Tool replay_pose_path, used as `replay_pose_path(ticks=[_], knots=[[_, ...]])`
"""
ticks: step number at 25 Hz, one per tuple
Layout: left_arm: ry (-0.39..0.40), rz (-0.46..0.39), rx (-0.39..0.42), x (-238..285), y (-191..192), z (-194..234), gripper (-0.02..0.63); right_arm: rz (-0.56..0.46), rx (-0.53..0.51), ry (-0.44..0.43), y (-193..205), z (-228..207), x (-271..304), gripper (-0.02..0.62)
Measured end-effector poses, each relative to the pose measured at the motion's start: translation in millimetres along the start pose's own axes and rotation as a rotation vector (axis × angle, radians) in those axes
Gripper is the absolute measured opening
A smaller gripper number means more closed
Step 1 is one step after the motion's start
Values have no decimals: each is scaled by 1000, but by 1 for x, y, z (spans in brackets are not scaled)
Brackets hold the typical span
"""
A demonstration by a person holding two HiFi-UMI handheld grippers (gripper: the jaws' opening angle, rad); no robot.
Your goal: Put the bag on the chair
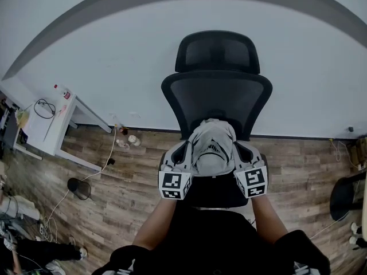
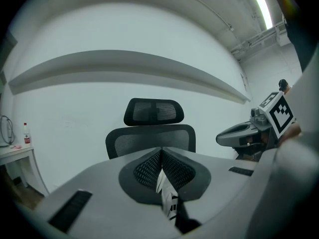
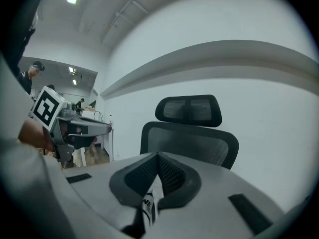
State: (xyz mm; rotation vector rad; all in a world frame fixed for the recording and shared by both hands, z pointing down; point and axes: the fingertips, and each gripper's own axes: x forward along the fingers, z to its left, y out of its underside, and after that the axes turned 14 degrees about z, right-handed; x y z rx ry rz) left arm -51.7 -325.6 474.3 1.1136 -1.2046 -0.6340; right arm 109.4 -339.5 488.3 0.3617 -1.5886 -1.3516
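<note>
A black mesh office chair (image 1: 217, 96) stands against the white wall, its seat directly below my grippers. A pale grey-white bag (image 1: 212, 149) hangs between the two grippers above the seat, in front of the backrest. My left gripper (image 1: 184, 149) is shut on the bag's left side. In the left gripper view the pads of the left gripper (image 2: 162, 158) pinch a white strip of the bag (image 2: 168, 195) with black print. My right gripper (image 1: 238, 148) is shut on the bag's right side, and in its own view the right gripper (image 3: 157, 159) clamps a similar printed strip (image 3: 149, 203).
A white table (image 1: 54, 122) with a red-capped bottle (image 1: 63, 92) and cables stands at the left. Small bottles (image 1: 132, 139) sit by the wall, and a black round object (image 1: 79, 188) lies on the wood floor. Another dark chair (image 1: 344, 196) is at the right edge.
</note>
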Motion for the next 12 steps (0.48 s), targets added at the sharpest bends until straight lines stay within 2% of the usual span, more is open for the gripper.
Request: replay_pose_path(ticks=[12], knots=[[6,22,-12,0,9,5,23,-12,5,8,0,2,3,20]])
